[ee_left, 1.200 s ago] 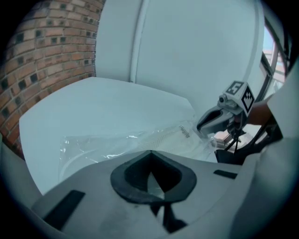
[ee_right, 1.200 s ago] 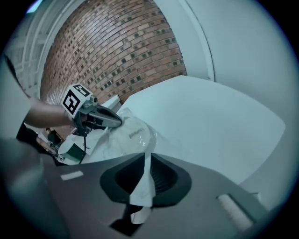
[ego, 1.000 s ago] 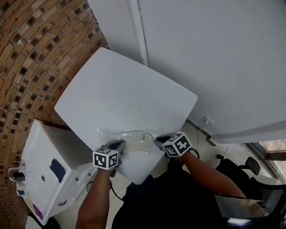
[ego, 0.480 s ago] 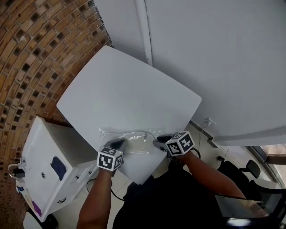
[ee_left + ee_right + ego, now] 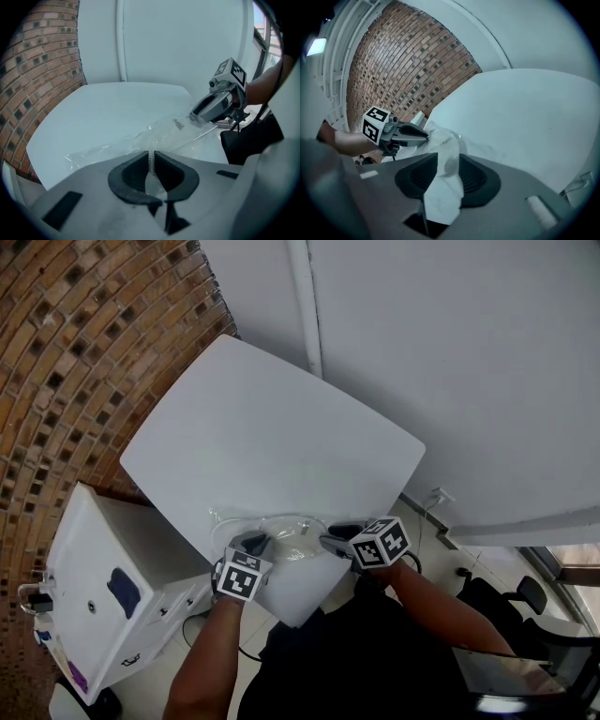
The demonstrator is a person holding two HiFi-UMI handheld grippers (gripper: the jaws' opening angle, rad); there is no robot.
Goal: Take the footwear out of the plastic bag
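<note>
Step in hand: by my reading, re-gripping the plastic bag point(image 5: 281, 534) so its mouth can be opened; the footwear is not out yet.
Left gripper point(image 5: 251, 542): its jaws have just been opening and stand a narrow slit apart. A thin ribbed strip of the bag's film stands in the slit, and the pads appear to have let go of it.
Right gripper point(image 5: 328, 540): its jaws have just been opening and are now spread wide. A pale, crumpled fold of the bag runs up between them, loose rather than pinched.
Doing it well: take one layer of film only in each pair of jaws, close to the bag's open edge, then draw the two sides apart. Keep the bag low over the table point(image 5: 272, 427) so that the contents slide out onto it, not over the near edge.
Bag, look: clear, thin, wrinkled and glossy, with a small printed label on it.
Bag, place: on the table close to its near edge, between the two grippers.
Footwear: I cannot make it out clearly. Something whitish and soft shows through the film, most likely the footwear.
Handling: the film looks slippery and limp, so a shallow pinch is likely to slip.
</note>
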